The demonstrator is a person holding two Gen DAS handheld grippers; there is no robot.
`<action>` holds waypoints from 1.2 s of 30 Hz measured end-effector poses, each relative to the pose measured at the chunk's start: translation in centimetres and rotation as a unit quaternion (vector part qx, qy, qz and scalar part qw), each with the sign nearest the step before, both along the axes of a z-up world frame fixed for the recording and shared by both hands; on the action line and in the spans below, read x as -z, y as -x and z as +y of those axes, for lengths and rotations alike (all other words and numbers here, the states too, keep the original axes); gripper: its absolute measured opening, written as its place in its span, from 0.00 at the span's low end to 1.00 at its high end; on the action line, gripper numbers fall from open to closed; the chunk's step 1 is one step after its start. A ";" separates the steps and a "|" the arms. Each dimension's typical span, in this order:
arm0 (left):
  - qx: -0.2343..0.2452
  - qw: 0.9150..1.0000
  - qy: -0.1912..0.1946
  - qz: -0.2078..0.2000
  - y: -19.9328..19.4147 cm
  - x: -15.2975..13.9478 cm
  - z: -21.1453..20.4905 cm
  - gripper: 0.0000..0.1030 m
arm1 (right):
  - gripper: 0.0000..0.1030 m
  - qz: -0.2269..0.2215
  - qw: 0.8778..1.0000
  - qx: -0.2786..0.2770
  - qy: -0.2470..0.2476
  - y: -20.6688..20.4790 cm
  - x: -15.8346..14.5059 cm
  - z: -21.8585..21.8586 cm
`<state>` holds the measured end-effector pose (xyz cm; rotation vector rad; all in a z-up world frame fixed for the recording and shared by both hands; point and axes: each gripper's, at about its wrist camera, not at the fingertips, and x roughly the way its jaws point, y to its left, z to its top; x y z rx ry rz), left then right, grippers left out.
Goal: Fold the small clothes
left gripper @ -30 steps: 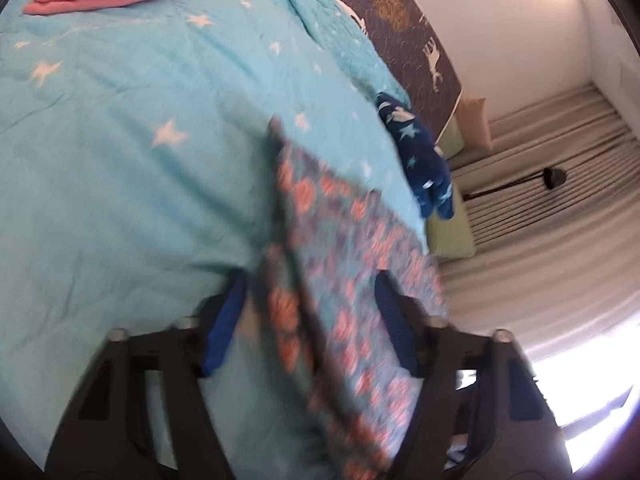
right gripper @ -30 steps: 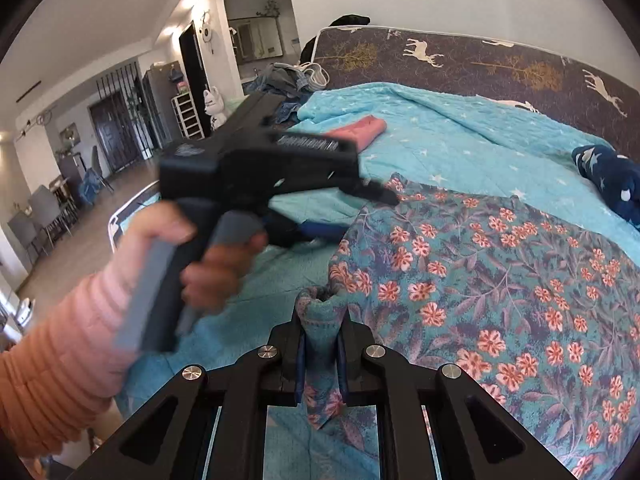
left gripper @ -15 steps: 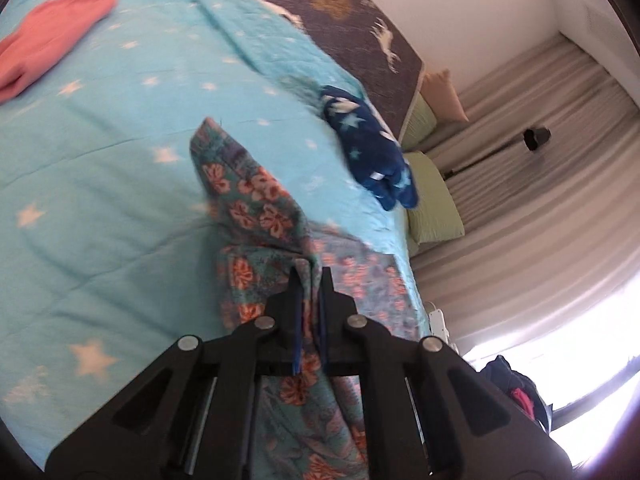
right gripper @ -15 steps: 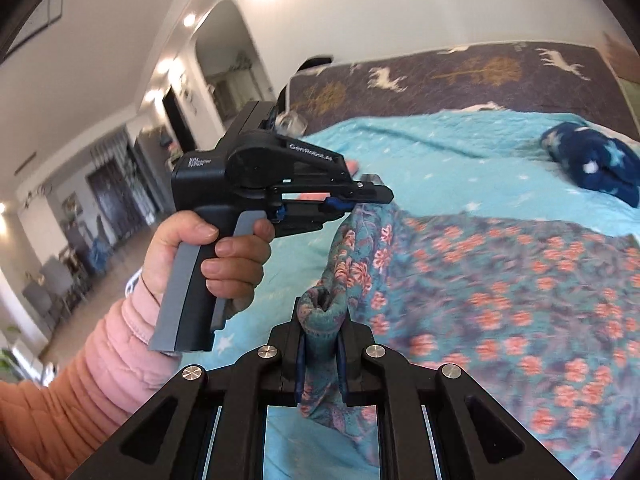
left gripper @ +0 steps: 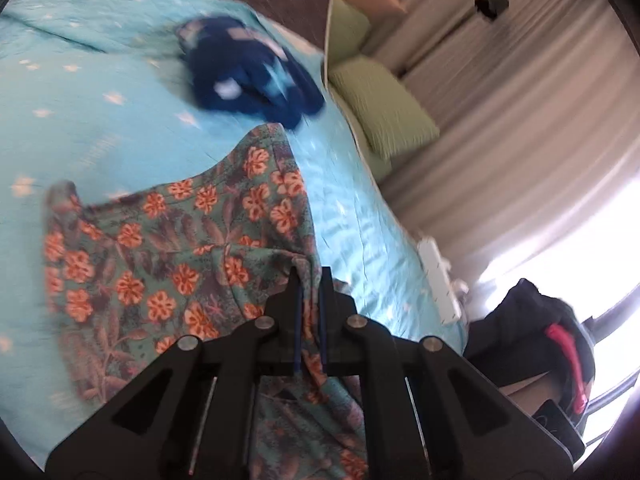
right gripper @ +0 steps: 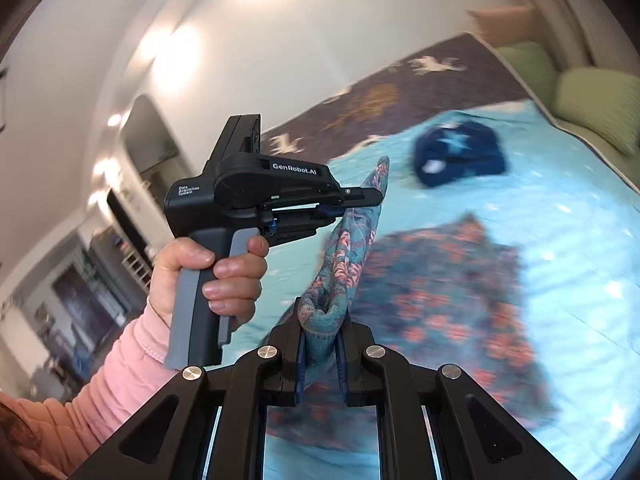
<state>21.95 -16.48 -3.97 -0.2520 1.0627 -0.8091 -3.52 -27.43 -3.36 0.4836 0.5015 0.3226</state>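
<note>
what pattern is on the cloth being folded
Teal floral cloth with orange flowers and leaves, clearest in the left wrist view.

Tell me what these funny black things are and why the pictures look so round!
No robot here: a person holds two hand tools, each ending in a claw, with a round-eyed camera on top. One picture looks along the left claw, the other along the right claw, which also sees the left tool in the person's hand. Both claws are shut on a flowery cloth, lifting its edge off the blue star blanket. A dark blue starry garment lies further back, beside green pillows.
</note>
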 end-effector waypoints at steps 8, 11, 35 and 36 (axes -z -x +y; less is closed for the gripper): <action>0.032 0.998 -0.052 0.020 0.2 4.2 -6.1 0.07 | 0.11 0.070 0.994 0.057 -0.063 0.6 4.5 -7.2; 0.030 0.997 -0.068 0.017 0.0 4.3 -6.8 0.08 | 0.11 0.077 0.993 0.059 -0.069 0.9 5.1 -8.2; 0.005 0.997 -0.069 -0.031 13.1 4.7 7.1 0.42 | 0.18 0.104 0.990 0.094 0.006 2.4 4.1 -11.5; 0.005 0.997 -0.069 -0.035 13.5 5.1 7.4 0.42 | 0.19 0.104 0.991 0.083 0.009 1.9 3.7 -11.3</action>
